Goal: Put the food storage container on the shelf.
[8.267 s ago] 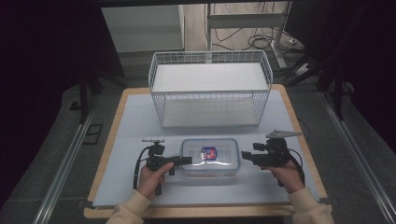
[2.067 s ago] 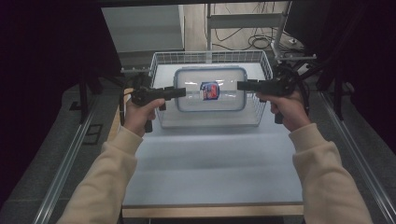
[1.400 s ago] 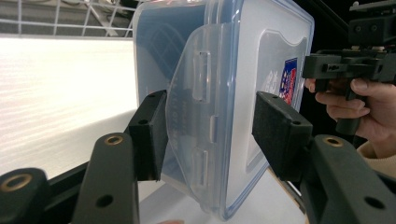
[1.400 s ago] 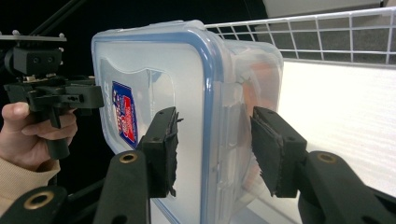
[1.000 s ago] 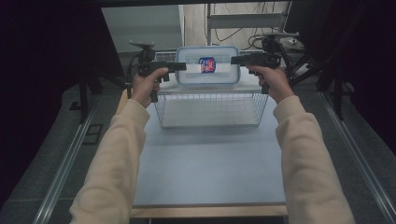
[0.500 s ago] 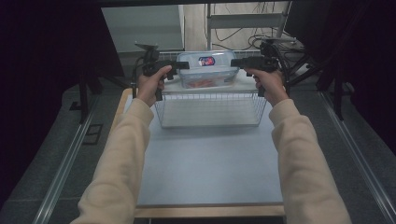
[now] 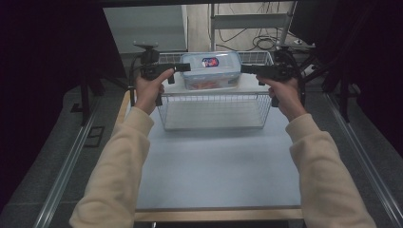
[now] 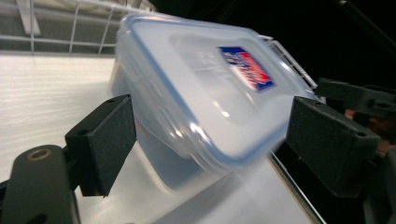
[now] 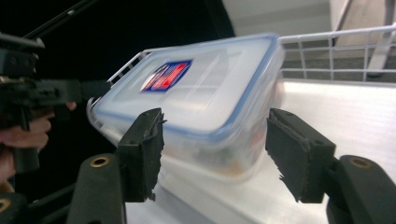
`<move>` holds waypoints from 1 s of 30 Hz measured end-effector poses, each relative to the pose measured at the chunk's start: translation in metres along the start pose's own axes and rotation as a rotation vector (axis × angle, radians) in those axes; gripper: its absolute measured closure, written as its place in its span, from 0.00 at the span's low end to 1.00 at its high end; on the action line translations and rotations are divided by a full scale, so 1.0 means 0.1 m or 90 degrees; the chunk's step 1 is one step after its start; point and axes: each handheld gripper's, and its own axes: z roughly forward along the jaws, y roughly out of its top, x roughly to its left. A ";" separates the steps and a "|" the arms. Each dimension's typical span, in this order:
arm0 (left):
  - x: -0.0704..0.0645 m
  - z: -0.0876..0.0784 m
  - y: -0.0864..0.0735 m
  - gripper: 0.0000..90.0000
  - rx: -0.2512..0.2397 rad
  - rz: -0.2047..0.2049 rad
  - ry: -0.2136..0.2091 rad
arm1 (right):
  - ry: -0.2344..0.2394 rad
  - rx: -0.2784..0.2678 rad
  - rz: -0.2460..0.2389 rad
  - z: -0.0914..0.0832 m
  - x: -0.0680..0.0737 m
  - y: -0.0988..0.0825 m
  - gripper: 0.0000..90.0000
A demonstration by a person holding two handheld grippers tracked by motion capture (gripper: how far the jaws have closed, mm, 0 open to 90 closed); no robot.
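Over the white wire basket (image 7: 214,110) the clear, blue-rimmed lidded plastic food box (image 7: 210,70) sits tilted between my left gripper (image 7: 183,68) and right gripper (image 7: 247,69), both spread wide, so it could tip over.

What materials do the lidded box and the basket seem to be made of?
The box looks like clear plastic with a glossy finish: it is see-through and reflects the light, and its lid has a blue rim. The basket seems to be thin metal wire with a white coating, since it is an open grid of fine rods.
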 end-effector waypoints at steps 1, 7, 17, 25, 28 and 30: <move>-0.04 -0.07 -0.05 0.18 -0.001 0.011 -0.007 | 0.004 0.000 -0.005 -0.02 0.01 -0.03 0.39; -0.26 -0.42 -0.46 0.18 -0.012 0.062 -0.031 | 0.038 0.003 -0.051 -0.26 0.12 -0.38 0.37; -0.24 -0.64 -1.48 0.19 0.020 0.099 -0.057 | 0.063 0.032 -0.112 -0.55 0.18 -1.33 0.32; -0.11 -0.59 -1.99 0.19 0.054 0.101 -0.047 | 0.060 0.067 -0.105 -0.55 0.07 -1.84 0.31; -0.09 -0.56 -2.05 0.19 0.067 0.101 -0.035 | 0.056 0.069 -0.099 -0.53 0.04 -1.94 0.31; -0.08 -0.56 -2.05 0.19 0.063 0.098 -0.039 | 0.057 0.064 -0.101 -0.53 0.03 -1.94 0.30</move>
